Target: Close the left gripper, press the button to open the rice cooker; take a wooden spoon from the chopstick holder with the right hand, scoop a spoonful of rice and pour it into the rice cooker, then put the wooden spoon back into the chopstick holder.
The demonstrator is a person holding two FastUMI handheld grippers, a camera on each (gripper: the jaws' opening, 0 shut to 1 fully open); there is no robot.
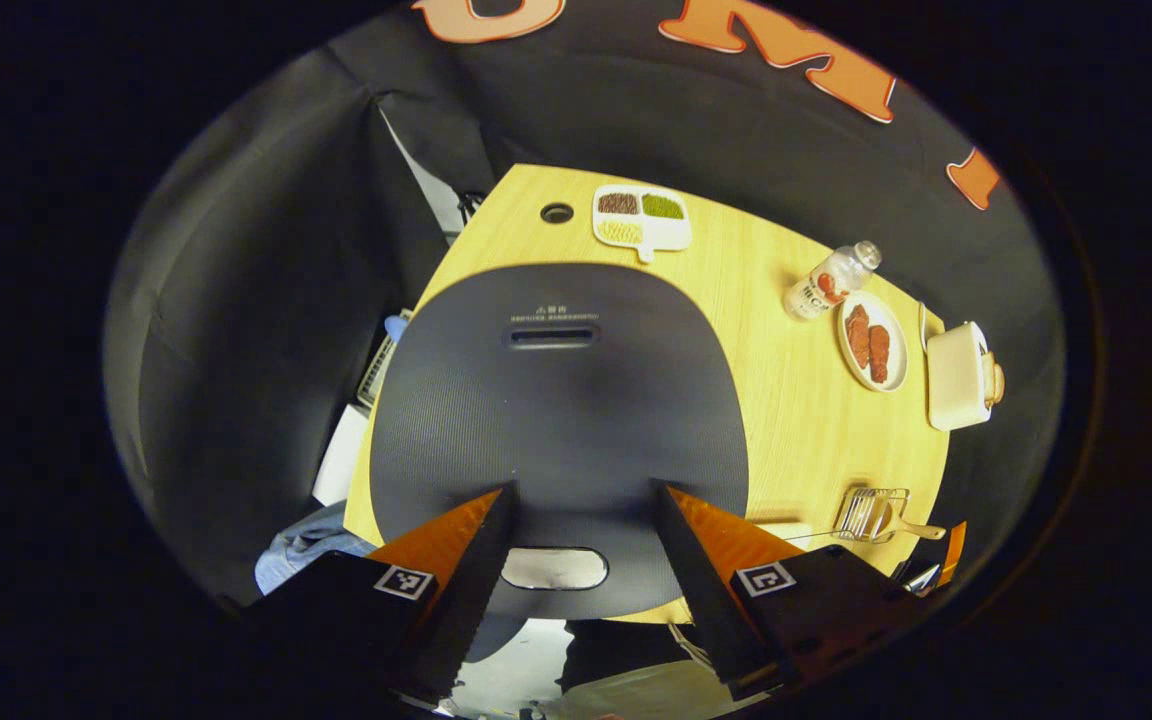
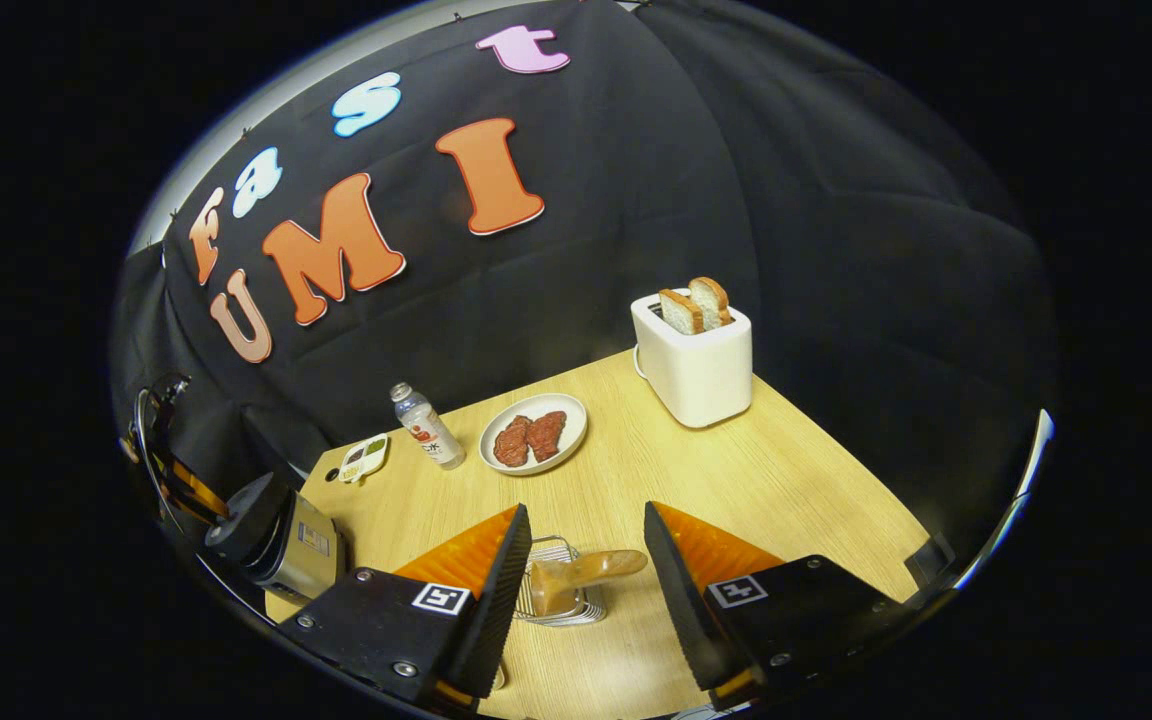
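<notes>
Left gripper [image 1: 581, 500] released, jaws wide over rice cooker lid [image 1: 556, 420]; button [image 1: 553, 568] lower centre, stiff, wants clenched tips. Right gripper [image 2: 581, 520] released above wooden spoon [image 2: 586, 572] in chopstick holder [image 2: 558, 610]; light, rigid, smooth, grab handle.

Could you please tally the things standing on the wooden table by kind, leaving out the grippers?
Rice cooker: 1
Toaster: 1
Bottle: 1
Plate of meat: 1
Divided dish of grains: 1
Wire chopstick holder with wooden spoon: 1
Total: 6
</notes>
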